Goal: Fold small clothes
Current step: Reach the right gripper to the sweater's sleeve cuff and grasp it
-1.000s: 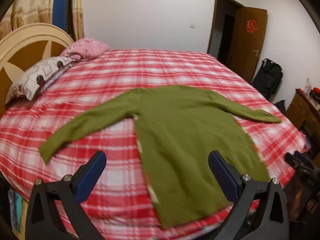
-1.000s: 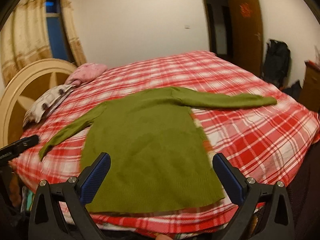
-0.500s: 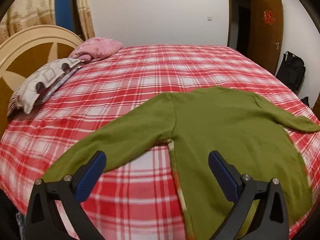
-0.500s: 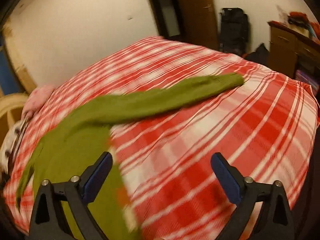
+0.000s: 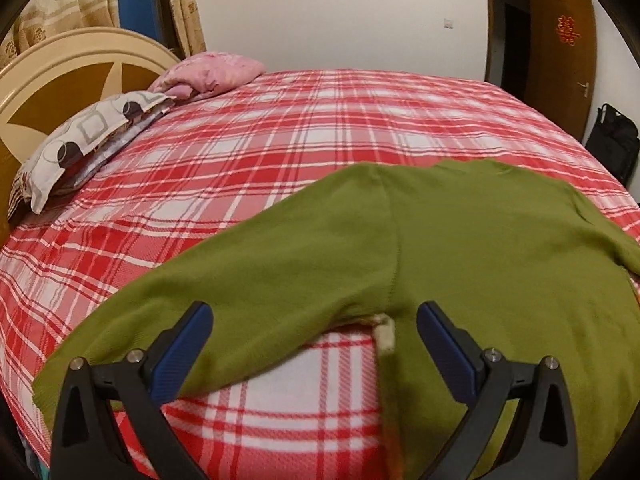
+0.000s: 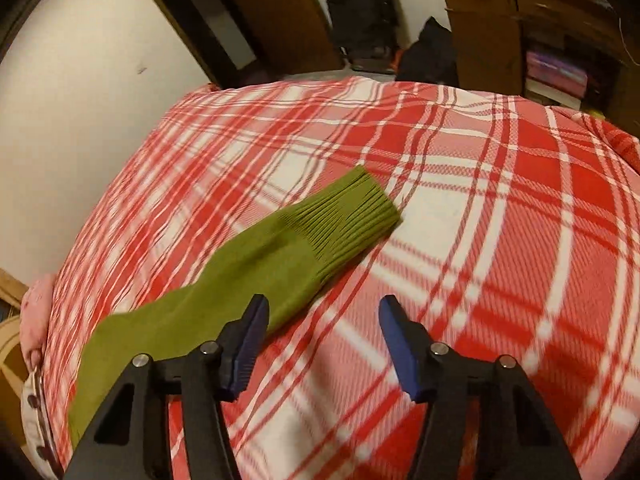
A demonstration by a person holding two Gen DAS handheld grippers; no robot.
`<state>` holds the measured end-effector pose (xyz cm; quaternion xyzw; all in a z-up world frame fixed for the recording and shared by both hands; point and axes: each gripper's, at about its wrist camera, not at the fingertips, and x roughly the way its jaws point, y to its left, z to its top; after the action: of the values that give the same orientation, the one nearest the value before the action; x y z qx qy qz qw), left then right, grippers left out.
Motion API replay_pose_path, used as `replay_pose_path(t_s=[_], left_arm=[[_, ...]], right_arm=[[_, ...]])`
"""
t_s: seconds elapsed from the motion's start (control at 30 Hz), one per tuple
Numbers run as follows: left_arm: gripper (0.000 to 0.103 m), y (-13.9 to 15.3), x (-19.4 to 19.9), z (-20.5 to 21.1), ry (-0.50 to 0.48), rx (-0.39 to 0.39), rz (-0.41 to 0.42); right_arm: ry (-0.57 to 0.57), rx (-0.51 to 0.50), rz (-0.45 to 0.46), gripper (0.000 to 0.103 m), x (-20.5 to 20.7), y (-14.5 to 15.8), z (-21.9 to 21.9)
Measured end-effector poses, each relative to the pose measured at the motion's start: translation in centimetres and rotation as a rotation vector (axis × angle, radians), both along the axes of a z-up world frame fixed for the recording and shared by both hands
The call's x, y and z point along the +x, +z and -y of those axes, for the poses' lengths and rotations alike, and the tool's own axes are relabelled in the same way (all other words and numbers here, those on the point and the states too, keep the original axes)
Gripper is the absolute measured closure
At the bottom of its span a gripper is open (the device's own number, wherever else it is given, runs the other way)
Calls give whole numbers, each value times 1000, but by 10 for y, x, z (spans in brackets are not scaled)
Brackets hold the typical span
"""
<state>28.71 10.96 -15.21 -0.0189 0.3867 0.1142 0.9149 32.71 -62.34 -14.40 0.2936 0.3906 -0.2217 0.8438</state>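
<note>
Where frames cut off, green sweater [image 5: 460, 248] hem, collar unseen

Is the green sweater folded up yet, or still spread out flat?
Spread out. The green sweater lies flat on the plaid bed, both sleeves stretched sideways, its cuff unfolded.

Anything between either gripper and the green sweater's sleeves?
Nothing visible. The left gripper is open over the near sleeve by the armpit. The right gripper, jaws closing and nothing between them, sits beside the other sleeve's cuff; only plaid bedspread there.
</note>
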Motion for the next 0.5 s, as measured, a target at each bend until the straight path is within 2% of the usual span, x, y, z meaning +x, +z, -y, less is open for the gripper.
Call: replay_pose_path(t_s=[0.17, 0.23, 0.33, 0.37, 0.5], left_arm=[[0, -14, 11, -8, 16, -16, -15], [0, -18, 14, -10, 19, -28, -18], [0, -22, 16, -14, 19, -60, -23], [0, -22, 16, -15, 17, -69, -22], [0, -23, 15, -18, 9, -106, -13]], right_arm=[[-19, -17, -12, 49, 20, -4, 9], [-32, -12, -21, 55, 29, -9, 15], [-35, -23, -40, 78, 43, -15, 21], [-33, -38, -47, 88, 46, -14, 21], [26, -121, -29, 93, 57, 2, 1]])
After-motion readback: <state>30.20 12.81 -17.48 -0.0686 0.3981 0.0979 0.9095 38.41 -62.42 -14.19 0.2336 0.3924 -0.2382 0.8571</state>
